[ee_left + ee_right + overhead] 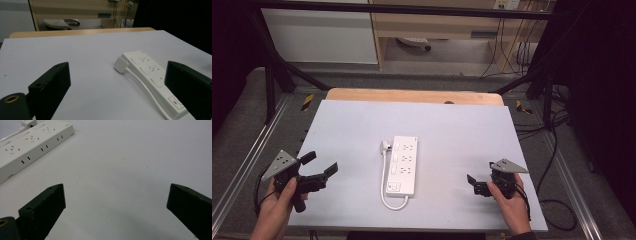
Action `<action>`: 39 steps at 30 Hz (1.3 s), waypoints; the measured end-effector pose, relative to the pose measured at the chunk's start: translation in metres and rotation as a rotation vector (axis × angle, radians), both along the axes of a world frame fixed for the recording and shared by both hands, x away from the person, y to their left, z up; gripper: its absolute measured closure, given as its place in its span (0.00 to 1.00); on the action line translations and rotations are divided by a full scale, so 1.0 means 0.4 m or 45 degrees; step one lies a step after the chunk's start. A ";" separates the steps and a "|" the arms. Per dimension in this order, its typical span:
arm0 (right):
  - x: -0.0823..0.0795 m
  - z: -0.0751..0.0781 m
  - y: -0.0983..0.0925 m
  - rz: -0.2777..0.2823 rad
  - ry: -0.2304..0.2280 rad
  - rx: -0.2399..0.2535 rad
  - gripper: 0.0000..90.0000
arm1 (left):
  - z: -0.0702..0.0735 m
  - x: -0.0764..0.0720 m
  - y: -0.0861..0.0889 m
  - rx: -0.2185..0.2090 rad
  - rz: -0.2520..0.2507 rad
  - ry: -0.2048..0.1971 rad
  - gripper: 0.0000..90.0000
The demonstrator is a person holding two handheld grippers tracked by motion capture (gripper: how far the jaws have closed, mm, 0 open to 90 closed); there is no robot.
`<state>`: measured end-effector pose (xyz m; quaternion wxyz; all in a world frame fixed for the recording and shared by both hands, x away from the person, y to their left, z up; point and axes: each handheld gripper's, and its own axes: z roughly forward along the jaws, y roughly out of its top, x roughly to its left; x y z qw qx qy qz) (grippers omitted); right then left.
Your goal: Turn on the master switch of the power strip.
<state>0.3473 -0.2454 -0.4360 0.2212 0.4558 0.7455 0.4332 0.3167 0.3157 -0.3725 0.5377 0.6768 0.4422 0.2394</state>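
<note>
Power strip: we are seeing the power strip (404,165) lying mid-tabletop (462,130), its long axis running away from us, switch end nearest.
Plug: its plug (385,146) is resting just beside the strip's far left side, the cord looping round the near end.
Left tool: we are holding the left tool (323,168) wide and empty, left of the strip and slightly nearer to it.
Right tool: we are holding the right tool (473,183) wide and empty, well right of the strip.

A power strip (405,165) lies mid-table (452,130), its plug (385,146) just left of it, cord (384,187) looping along that side.
</note>
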 end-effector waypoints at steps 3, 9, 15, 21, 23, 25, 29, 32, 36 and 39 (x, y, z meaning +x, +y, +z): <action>0.000 0.000 0.000 0.001 0.003 0.000 0.03 | -0.002 -0.003 0.011 0.000 0.004 -0.004 0.07; 0.000 0.000 0.000 0.004 0.003 0.004 0.03 | -0.013 -0.011 0.031 0.014 0.010 -0.014 0.07; 0.002 -0.003 -0.001 0.005 0.000 -0.002 0.03 | -0.032 -0.014 0.049 0.007 0.037 -0.003 0.07; 0.002 -0.004 0.000 -0.001 0.002 -0.004 0.03 | -0.055 -0.013 0.063 0.008 0.071 0.019 0.07; 0.002 -0.004 0.000 -0.002 0.002 -0.004 0.03 | -0.066 -0.012 0.065 0.024 0.077 0.029 0.08; 0.002 -0.004 -0.001 -0.002 0.003 -0.007 0.03 | -0.076 -0.013 0.067 0.038 0.079 0.038 0.08; 0.002 -0.005 0.000 -0.002 0.004 -0.008 0.03 | -0.092 -0.011 0.072 0.054 0.088 0.050 0.08; 0.003 -0.005 -0.001 -0.003 0.004 -0.010 0.03 | -0.103 -0.008 0.073 0.060 0.091 0.057 0.08; 0.004 -0.006 -0.003 -0.006 0.005 -0.019 0.03 | -0.114 -0.006 0.067 0.080 0.081 0.067 0.08; 0.005 -0.008 -0.004 -0.012 0.010 -0.022 0.03 | -0.121 -0.003 0.061 0.100 0.069 0.077 0.09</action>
